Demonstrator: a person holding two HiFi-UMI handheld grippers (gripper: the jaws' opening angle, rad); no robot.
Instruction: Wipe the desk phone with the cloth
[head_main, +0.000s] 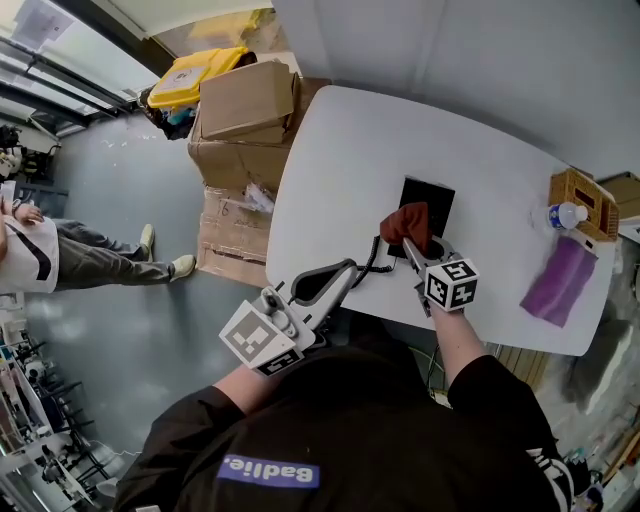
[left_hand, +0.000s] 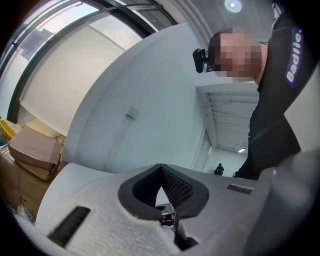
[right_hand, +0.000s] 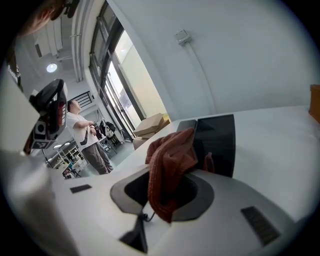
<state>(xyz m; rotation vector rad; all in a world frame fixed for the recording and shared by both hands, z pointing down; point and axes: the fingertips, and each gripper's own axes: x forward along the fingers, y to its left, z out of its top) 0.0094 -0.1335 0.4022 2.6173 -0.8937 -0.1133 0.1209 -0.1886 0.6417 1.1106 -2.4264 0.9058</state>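
The black desk phone (head_main: 428, 203) lies flat on the white table (head_main: 340, 160); it shows as a dark slab (right_hand: 217, 142) in the right gripper view. My right gripper (head_main: 408, 242) is shut on a rust-red cloth (head_main: 405, 222), which rests on the phone's near left corner. The cloth (right_hand: 170, 160) bunches out of the jaws and hides the tips of the right gripper (right_hand: 167, 192). A coiled black cord (head_main: 376, 260) runs from the phone toward my left gripper (head_main: 342, 272), held at the table's near edge. That left gripper (left_hand: 161, 172) has its pads meeting, with nothing seen between them.
A purple cloth (head_main: 558, 280), a wicker basket (head_main: 583, 200) and a water bottle (head_main: 565, 214) sit at the table's right end. Cardboard boxes (head_main: 245, 100) and a yellow bin (head_main: 195, 75) stand on the floor left of the table. A person (head_main: 40, 250) is at far left.
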